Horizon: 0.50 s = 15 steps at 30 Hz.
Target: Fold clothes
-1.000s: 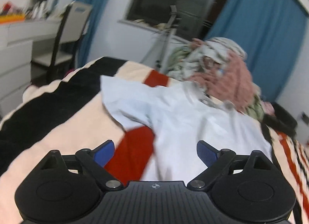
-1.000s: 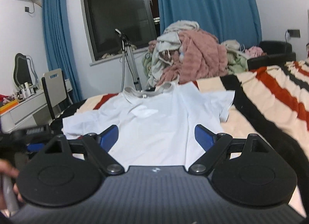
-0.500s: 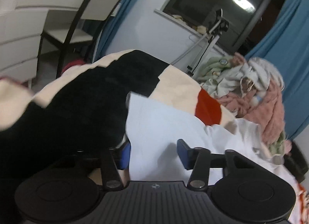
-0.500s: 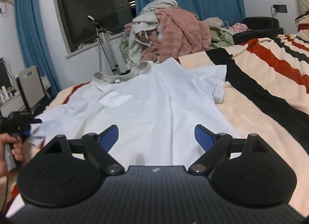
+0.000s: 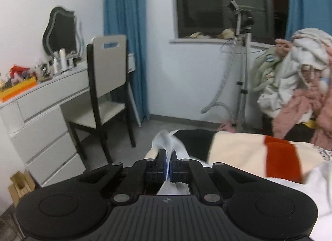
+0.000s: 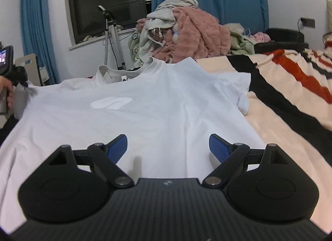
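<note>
White T-shirt [image 6: 145, 112] lies front-up, spread flat on striped blanket [image 6: 290, 95], collar at the far end. Pale oval logo [image 6: 111, 103] on chest, no letters legible; small neck label too tiny to read. Left gripper [image 5: 168, 164]: jaws have just been closing, now pinched tight on a fold of the shirt's sleeve edge, cloth sticking up betw. the pads, pointing slightly down twd desk [image 5: 41, 103] & chair [image 5: 108, 87]. Right gripper [image 6: 168, 145]: jaws wide apart, nothing held, tilted down low over shirt's hem. Clothes pile [image 6: 182, 33] beyond collar
</note>
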{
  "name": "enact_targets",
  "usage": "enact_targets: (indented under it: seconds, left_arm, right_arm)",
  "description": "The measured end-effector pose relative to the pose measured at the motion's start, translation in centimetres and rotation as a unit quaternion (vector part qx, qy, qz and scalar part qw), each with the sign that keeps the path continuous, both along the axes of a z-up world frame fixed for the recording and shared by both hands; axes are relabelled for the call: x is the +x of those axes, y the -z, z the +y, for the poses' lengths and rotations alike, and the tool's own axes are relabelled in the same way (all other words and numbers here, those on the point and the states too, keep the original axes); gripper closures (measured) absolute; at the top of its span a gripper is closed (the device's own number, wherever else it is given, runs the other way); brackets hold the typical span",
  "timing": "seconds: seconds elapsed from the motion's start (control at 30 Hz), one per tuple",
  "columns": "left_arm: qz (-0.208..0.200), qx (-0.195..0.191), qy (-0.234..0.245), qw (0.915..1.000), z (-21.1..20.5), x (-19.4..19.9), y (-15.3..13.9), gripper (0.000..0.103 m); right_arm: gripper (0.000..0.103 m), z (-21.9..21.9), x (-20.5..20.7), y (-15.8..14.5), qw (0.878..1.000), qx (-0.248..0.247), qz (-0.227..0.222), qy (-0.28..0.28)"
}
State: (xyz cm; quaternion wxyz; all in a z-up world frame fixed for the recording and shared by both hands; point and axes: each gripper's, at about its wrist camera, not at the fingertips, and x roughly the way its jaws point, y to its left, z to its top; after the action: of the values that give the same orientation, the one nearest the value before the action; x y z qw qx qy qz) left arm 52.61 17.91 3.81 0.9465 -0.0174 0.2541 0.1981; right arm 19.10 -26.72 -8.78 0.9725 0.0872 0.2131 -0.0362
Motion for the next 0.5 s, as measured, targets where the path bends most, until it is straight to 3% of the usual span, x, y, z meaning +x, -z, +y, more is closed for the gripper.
enact_targets:
  seconds: [0.13,0.2,0.27,0.5]
  left_arm:
    - [0.013,-0.042,-0.016,0.9989,1.8,-0.8,1.4,0.056]
    - [0.023,-0.045,-0.007,0.9987,2.4,-2.4,1.5,0.055]
    - [0.028,-0.050,0.013,0.9983,2.4,-5.3,1.3,0.047]
    - [0.089,-0.104,0.106,0.9849,-2.3,-24.3,1.3,0.045]
  right_arm:
    - [0.016,0.4,0.4,0.3,1.000,-0.013,-0.002,-0.010]
    - [0.016,0.6,0.6,0.3,1.000,-0.015,-0.002,-0.013]
    - [0.016,0.5,0.7,0.1,1.000,-0.011,-0.005,-0.015]
    - [0.016,0.5,-0.9,-1.1,1.000,-0.005,-0.026,-0.017]
